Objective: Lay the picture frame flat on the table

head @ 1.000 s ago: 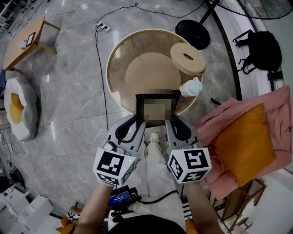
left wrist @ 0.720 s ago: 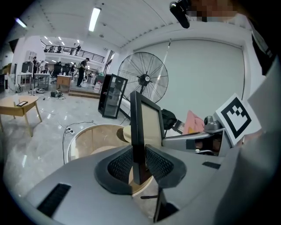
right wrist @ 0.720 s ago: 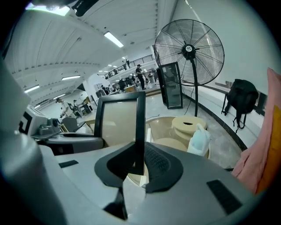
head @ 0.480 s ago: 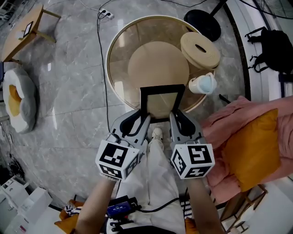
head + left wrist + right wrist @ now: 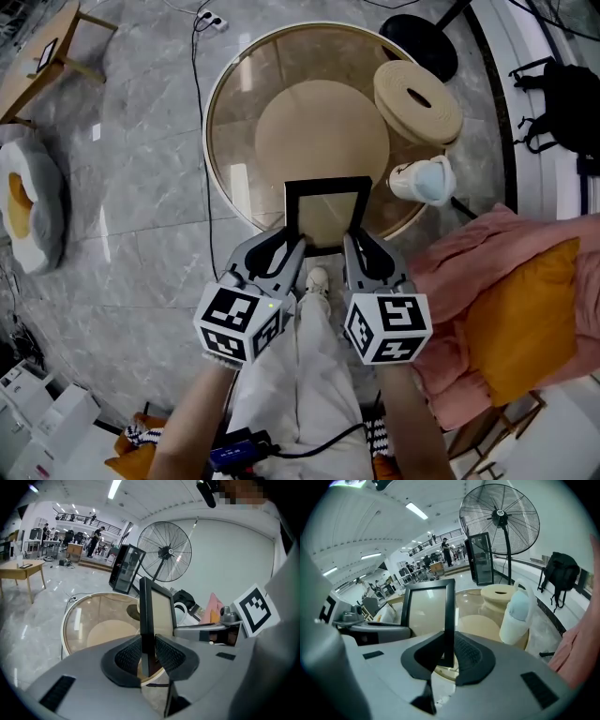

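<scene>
Head view has the frame (image 5: 326, 211) up on edge over the near rim of the round glass table (image 5: 230, 112), so not flat yet. It has a black border and a pale panel, and it looks tilted a bit rather than dead vertical. Can't tell if its bottom edge touches the glass or just hangs above it. The left gripper (image 5: 279, 255) has the frame's left bar and the right gripper (image 5: 360, 255) has the right bar, both low down near the bottom corners, marker cubes toward the person. In the left gripper view the bar is edge-on, and the ribbed fingers (image 5: 125, 654) are pinching it from both sides with no gap I can see. Same in the right gripper view: its fingers (image 5: 469, 654) are clamped on the right bar, with the panel off to the left. On the table's far right there's a tan ring (image 5: 418, 101), flat and well apart from the frame. A white container (image 5: 424, 180) with something pale blue in it sits at the right rim, near the frame but not touching. Off the table to the right there's a pink blanket (image 5: 448, 272) with an orange cushion (image 5: 516, 319) on it. A black backpack (image 5: 561, 103) sits further back on the marble floor (image 5: 141, 234). The right gripper view also catches a big standing fan (image 5: 499, 513) behind the table.
</scene>
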A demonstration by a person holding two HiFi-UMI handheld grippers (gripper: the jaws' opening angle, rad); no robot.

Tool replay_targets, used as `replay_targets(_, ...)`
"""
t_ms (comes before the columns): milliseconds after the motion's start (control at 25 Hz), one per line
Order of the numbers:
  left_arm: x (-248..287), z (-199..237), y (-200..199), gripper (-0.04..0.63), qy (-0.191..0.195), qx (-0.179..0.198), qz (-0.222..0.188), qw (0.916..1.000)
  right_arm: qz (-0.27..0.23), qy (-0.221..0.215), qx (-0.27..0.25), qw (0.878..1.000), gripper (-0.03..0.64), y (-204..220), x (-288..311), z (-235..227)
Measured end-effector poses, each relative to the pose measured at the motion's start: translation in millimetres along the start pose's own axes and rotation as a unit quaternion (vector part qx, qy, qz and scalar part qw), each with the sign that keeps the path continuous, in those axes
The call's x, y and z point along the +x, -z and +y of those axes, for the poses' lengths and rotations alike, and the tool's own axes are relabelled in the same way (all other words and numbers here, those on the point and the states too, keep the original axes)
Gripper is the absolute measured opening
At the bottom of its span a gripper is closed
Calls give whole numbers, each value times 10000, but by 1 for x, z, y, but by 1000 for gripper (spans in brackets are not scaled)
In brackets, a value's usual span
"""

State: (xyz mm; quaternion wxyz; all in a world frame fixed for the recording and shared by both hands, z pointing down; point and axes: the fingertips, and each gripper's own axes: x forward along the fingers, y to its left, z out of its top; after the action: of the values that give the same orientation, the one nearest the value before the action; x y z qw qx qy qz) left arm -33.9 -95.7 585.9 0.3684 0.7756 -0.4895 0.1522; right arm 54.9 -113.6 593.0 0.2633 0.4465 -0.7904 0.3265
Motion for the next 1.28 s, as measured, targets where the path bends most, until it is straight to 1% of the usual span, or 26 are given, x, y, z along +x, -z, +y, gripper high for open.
replay_targets(280, 31, 15, 20, 106, 59, -43, 277, 9996, 202, 44, 155, 9997, 81, 21, 29, -18)
replay_targets(480, 48, 25, 36, 106, 72, -241, 443, 9987, 354, 148, 196, 9991, 81, 35, 46, -27)
replay_targets(680, 64, 35, 51, 107, 73, -299, 650, 9974, 518, 239, 287, 9980, 81, 51, 62, -34)
replay_targets(880, 81, 45, 67, 109, 68, -564, 863, 9946, 708, 265, 310, 9967, 81, 64, 79, -42)
replay_targets(1080, 94, 56, 80, 110, -19, -807, 1081, 9909, 881, 263, 359, 9951, 81, 75, 95, -47)
replay_targets(1280, 103, 63, 88, 112, -81, -888, 1266, 9879, 1027, 258, 380, 9936, 81, 82, 106, -50)
